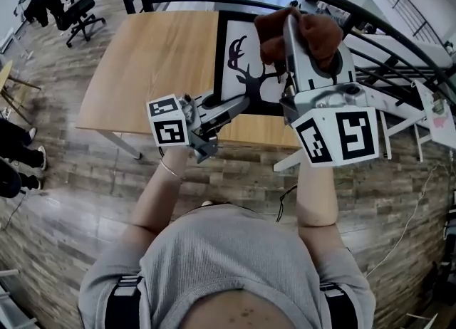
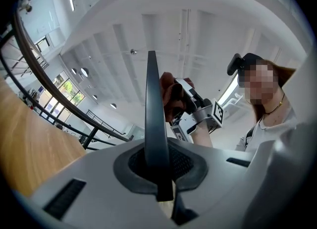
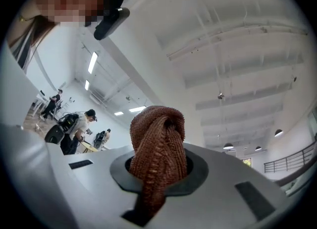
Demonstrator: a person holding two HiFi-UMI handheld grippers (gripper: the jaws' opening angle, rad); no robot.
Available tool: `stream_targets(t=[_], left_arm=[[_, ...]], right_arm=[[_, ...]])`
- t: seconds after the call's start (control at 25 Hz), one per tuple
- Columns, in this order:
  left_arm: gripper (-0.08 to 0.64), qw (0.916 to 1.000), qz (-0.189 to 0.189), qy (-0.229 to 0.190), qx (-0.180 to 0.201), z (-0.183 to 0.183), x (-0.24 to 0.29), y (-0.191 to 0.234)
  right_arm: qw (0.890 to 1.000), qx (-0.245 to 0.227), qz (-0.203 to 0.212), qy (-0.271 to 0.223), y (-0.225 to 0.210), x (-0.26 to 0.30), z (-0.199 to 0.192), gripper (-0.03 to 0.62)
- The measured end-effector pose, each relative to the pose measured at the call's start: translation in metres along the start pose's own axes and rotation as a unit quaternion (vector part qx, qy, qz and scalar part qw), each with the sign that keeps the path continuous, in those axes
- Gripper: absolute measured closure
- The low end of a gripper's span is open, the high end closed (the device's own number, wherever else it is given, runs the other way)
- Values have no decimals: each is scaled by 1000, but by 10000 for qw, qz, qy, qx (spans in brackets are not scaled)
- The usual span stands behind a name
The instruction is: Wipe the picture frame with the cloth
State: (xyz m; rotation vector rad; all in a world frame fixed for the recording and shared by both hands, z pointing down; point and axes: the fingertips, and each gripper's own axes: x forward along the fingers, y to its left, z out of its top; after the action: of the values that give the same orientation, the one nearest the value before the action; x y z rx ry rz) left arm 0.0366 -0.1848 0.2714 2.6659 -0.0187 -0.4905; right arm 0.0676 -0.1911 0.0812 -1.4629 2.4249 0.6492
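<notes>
Fingers: R (image 3: 157,171) nubby brown cloth (image 3: 157,134), L (image 2: 157,173) thin frame (image 2: 151,104).

I count one tabletop (image 1: 153,64), one picture frame (image 1: 242,57) over it, one brown cloth (image 1: 320,35) above its right edge, two tongs, left tongs (image 1: 241,104) and right tongs (image 1: 291,25), and one office chair (image 1: 80,14) past its far left corner.

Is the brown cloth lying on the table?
No, the brown cloth is pinched in the right gripper, which holds it up off the wooden table.
</notes>
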Motion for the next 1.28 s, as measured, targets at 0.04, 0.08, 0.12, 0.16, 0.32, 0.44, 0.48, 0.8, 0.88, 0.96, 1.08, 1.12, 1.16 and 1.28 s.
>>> stream_targets(t=[0.04, 0.08, 0.12, 0.16, 0.32, 0.44, 0.48, 0.8, 0.88, 0.96, 1.08, 1.12, 1.16, 1.28], left_arm=[[532, 10000, -10, -9, 8, 1, 0, -1], [532, 10000, -21, -23, 13, 2, 0, -2], [532, 10000, -31, -36, 19, 2, 1, -4], [532, 10000, -35, -47, 29, 3, 1, -5], [532, 9999, 28, -19, 149, 5, 0, -9], [532, 9998, 69, 5, 192, 5, 0, -8], [531, 9998, 85, 13, 190, 5, 0, -8], [531, 9999, 64, 40, 99, 2, -2, -6], [531, 9999, 49, 27, 91, 2, -2, -4], [531, 10000, 35, 31, 88, 2, -2, -3], [532, 10000, 28, 22, 66, 1, -1, -2], [531, 10000, 32, 5, 55, 1, -1, -1], [532, 10000, 33, -17, 40, 1, -1, -1], [531, 9999, -4, -119, -72, -1, -1, -1]], right_arm=[[10000, -54, -31, 37, -2, 4, -4, 546], [9999, -99, -46, 77, -3, 7, -8, 546], [9998, -132, -47, 107, -3, 10, -12, 546], [9998, -171, -43, 125, -3, 11, -16, 546], [9982, -553, -67, 226, 3, 12, -24, 546], [9965, -773, -87, 303, 7, 12, -29, 546], [9959, -835, -94, 333, 8, 11, -30, 546], [9929, -1105, -110, 433, 19, 8, -41, 546], [9943, -998, -120, 347, 21, 9, -41, 546], [9928, -1070, -82, 530, 21, 5, -50, 546], [9918, -1033, -33, 750, 20, -2, -61, 546], [9919, -1004, -14, 781, 21, -3, -63, 546], [9921, -977, -2, 784, 23, -3, -64, 546], [9947, -813, -15, 628, 31, -3, -60, 546]])
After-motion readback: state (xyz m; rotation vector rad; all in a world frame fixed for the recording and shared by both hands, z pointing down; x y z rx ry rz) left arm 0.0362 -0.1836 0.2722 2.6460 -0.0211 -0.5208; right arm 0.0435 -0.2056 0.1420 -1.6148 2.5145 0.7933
